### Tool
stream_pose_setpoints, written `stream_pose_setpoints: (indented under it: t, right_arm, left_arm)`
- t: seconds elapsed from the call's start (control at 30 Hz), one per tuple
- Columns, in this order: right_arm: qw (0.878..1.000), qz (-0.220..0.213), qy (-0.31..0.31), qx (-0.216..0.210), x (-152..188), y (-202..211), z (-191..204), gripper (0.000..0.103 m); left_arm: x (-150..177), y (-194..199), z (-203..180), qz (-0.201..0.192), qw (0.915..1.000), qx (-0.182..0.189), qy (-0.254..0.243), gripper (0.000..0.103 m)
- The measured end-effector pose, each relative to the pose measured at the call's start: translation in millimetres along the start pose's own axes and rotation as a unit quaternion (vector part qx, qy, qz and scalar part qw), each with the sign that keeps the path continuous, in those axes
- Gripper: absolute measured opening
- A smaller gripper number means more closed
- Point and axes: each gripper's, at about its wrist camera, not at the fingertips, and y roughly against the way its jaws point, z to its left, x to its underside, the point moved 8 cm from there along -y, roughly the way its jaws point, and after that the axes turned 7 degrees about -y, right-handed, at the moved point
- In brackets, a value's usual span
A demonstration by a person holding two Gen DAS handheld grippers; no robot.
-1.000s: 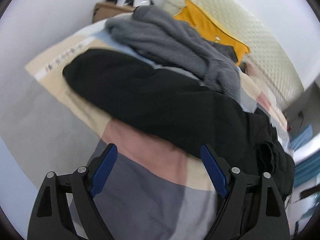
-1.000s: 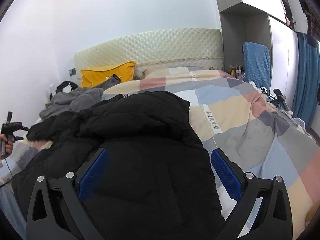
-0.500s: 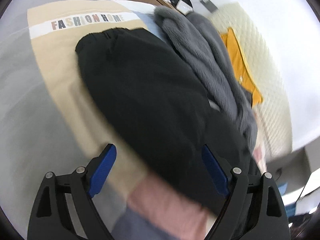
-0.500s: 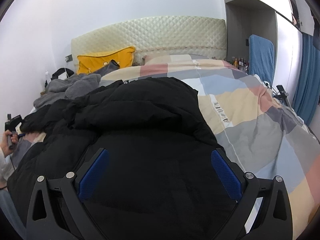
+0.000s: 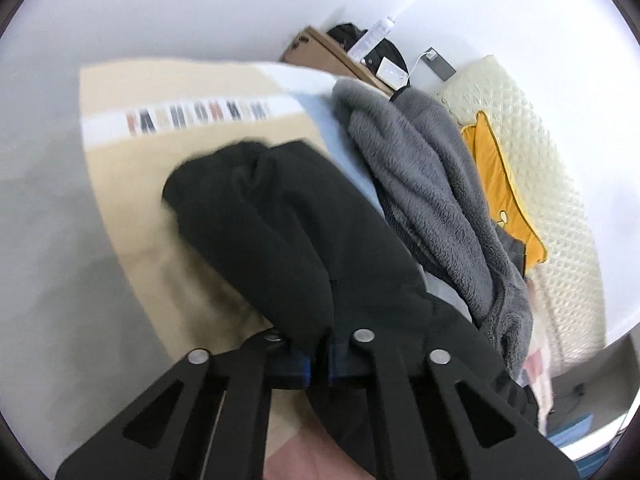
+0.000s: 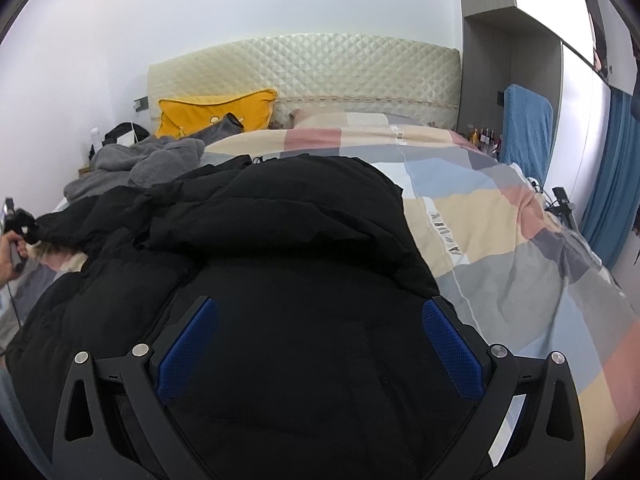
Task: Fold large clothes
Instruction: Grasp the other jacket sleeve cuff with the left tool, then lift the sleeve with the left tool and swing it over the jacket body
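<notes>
A black padded jacket (image 6: 288, 264) is being spread across the patchwork duvet (image 6: 500, 248) of the bed, its bulk lying toward the near side and one sleeve (image 5: 256, 220) reaching out to the left edge. That sleeve is being gripped by the left hand-held gripper (image 5: 318, 364), whose blue pads are pressed together on the dark fabric some way up from the cuff (in the right wrist view the same grip is being shown small at the far left). The right hand-held gripper (image 6: 316, 344) is being held wide apart just above the jacket's body, with nothing between its pads.

The step in hand is judged to be the folding of the sleeve inward over the body. It is best done if the sleeve is being lifted only enough to clear the duvet and carried flat across the chest, so that no twist is being dragged in. The thick filling is likely to spring back, so the body is best being pinned or smoothed by the free gripper while the sleeve is being laid. The grey fleece garment (image 5: 432, 184) beside the sleeve should be kept out of the fold.
</notes>
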Motion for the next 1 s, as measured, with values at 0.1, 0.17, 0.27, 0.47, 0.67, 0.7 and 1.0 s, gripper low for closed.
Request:
stream_pose_setpoints:
  t: [0.1, 0.17, 0.27, 0.47, 0.67, 0.7, 1.0]
  right_arm:
    - [1.000, -0.006, -0.011, -0.019, -1.1, 7.1, 0.1, 0.102]
    - [1.000, -0.015, -0.012, -0.020, -3.6, 13.2, -1.6, 0.102]
    - [0.999, -0.026, -0.014, -0.028, -8.0, 21.8, -3.0, 0.102]
    - [0.998, -0.037, 0.005, -0.048, -9.5, 36.5, 1.2, 0.102]
    - [0.997, -0.048, 0.015, -0.067, -8.3, 50.0, -2.3, 0.102]
    - [0.996, -0.050, 0.019, -0.069, -8.5, 51.4, -3.7, 0.103]
    - [0.994, -0.054, 0.017, -0.092, -9.6, 60.2, -21.2, 0.103]
  left_arm:
    - [-10.6, 23.8, -13.4, -0.019, 0.9994, -0.015, -0.026, 0.003]
    - [-20.5, 43.9, -28.3, -0.031, 0.9983, -0.022, -0.045, 0.002]
    - [-32.8, 75.6, -55.0, -0.049, 0.9959, -0.022, -0.073, 0.002]
    - [-47.4, 133.9, -119.3, -0.075, 0.9893, -0.015, -0.124, 0.002]
    - [-46.4, 185.9, -189.3, -0.101, 0.9813, 0.000, -0.164, 0.002]
    - [-43.9, 193.5, -202.7, -0.104, 0.9795, 0.003, -0.172, 0.002]
    - [-14.5, 240.6, -298.7, -0.131, 0.9627, 0.030, -0.235, 0.002]
